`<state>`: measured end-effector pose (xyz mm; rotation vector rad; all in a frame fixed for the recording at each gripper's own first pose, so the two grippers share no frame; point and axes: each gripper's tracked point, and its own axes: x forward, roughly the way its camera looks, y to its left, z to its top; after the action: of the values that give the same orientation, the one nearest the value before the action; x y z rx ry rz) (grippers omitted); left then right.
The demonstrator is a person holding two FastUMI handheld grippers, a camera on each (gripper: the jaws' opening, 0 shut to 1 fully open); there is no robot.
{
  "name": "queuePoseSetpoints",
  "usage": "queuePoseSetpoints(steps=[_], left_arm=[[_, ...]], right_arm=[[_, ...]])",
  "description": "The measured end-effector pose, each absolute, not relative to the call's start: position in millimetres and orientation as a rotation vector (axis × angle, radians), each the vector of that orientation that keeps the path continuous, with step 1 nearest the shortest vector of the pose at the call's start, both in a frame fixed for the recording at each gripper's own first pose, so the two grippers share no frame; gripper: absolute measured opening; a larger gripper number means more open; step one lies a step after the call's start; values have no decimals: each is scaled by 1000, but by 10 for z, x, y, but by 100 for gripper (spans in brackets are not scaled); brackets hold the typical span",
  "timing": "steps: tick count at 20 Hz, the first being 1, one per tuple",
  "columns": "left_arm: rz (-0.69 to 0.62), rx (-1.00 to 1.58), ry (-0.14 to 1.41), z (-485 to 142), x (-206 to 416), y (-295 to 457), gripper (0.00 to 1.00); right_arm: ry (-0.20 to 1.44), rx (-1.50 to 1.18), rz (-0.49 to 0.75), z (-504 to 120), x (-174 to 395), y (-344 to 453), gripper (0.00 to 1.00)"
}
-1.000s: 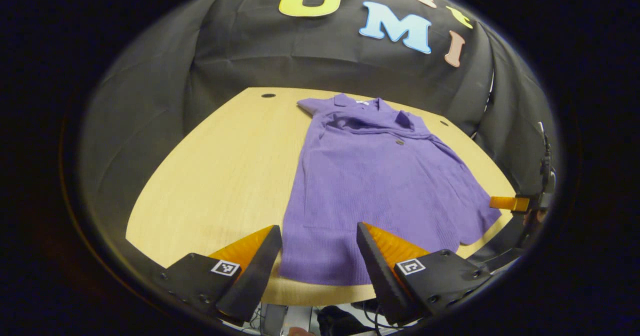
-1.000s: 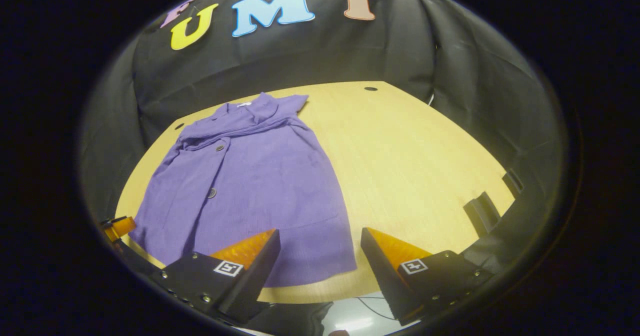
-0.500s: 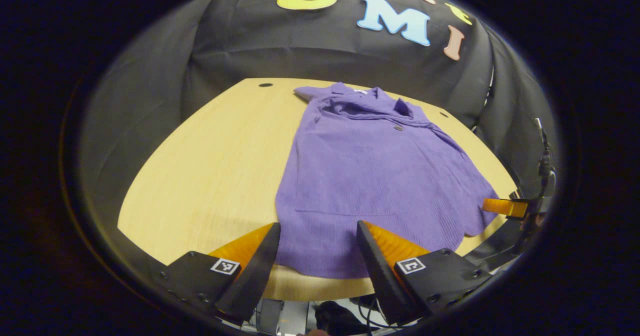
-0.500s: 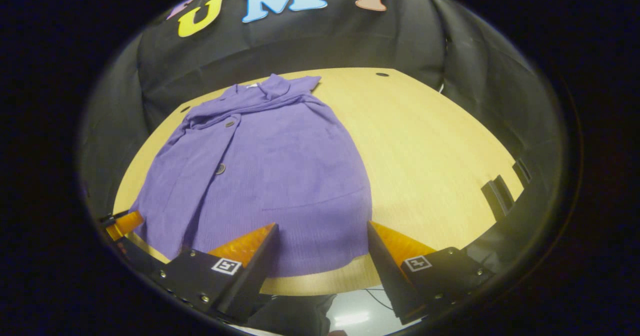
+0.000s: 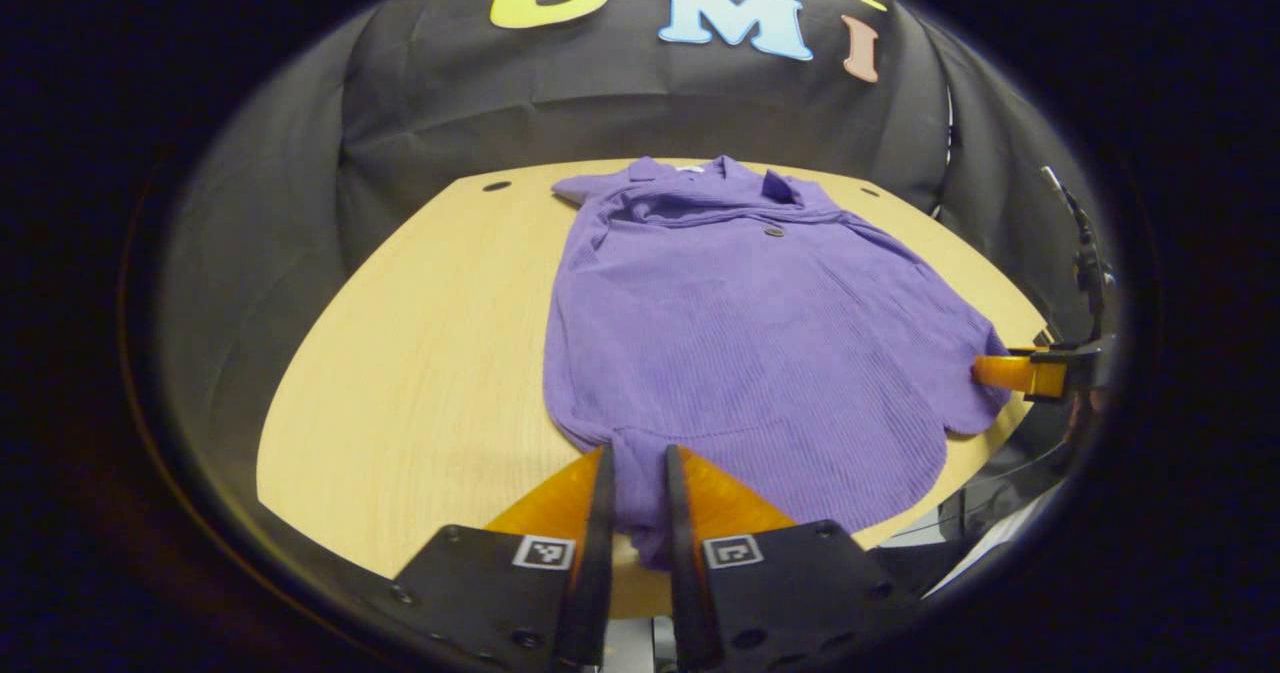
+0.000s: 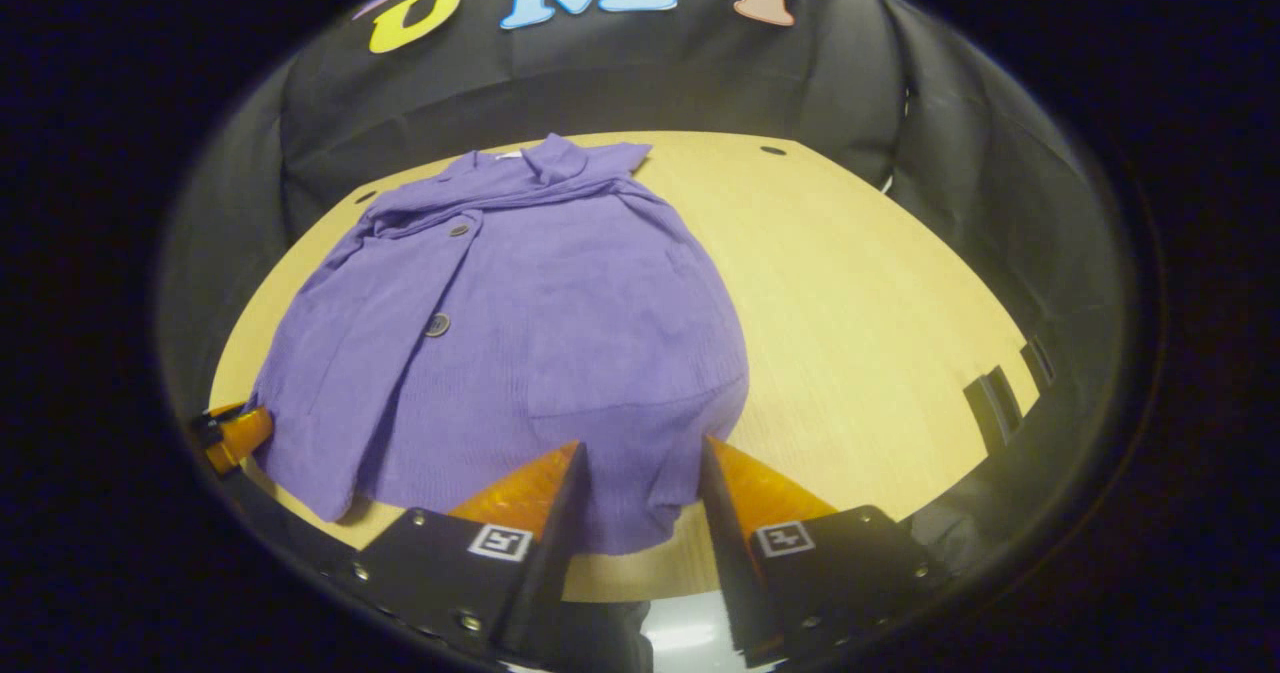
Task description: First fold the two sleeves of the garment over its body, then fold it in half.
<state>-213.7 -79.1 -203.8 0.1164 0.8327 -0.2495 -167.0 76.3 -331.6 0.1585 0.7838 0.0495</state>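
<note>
Purple garment [image 5: 760, 343] reads as soft, finely ribbed matt cloth with small dark glossy buttons [image 6: 436, 325], lying on a smooth pale wood-grain worktop [image 5: 420, 353], dull black wrinkled cloth wall [image 5: 620, 103] behind it.

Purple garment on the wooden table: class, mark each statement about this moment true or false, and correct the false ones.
1. The left gripper pinches the purple garment at its near hem. True.
2. The garment lies folded in half. False: it lies at full length, collar at the far end.
3. The right gripper is shut tight on the cloth. False: its jaws stand apart, with hem between them.
4. The garment rests on the wooden table. True.
</note>
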Motion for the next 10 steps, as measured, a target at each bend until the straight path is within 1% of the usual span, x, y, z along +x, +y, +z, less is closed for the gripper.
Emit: queuePoseSetpoints(steps=[1, 2, 4, 5, 6, 7, 8, 10], left_arm=[[-247, 101, 838, -2042, -2114, -810, 20], [-246, 91, 845, -2052, -2104, -833, 20], [-230, 77, 850, -2045, -2070, -867, 20], [-226, 55, 860, -2035, -2025, -923, 7], [-234, 42, 861, -2054, -2049, -971, 8], [-243, 28, 865, -2052, -2074, -1018, 8], [-247, 17, 869, -2042, -2092, -1035, 7], [-255, -11, 875, -2035, -2104, -1053, 8]], right_arm=[[787, 167, 52, -3315, -1661, 774, 59], [791, 163, 61, -3309, -1666, 783, 55], [796, 136, 85, -3309, -1660, 781, 55], [796, 122, 99, -3314, -1663, 791, 55], [768, 142, 61, -3262, -1618, 725, 55], [801, 179, 46, -3322, -1615, 712, 35], [793, 209, 42, -3313, -1575, 734, 15], [779, 227, 36, -3204, -1602, 742, 15]])
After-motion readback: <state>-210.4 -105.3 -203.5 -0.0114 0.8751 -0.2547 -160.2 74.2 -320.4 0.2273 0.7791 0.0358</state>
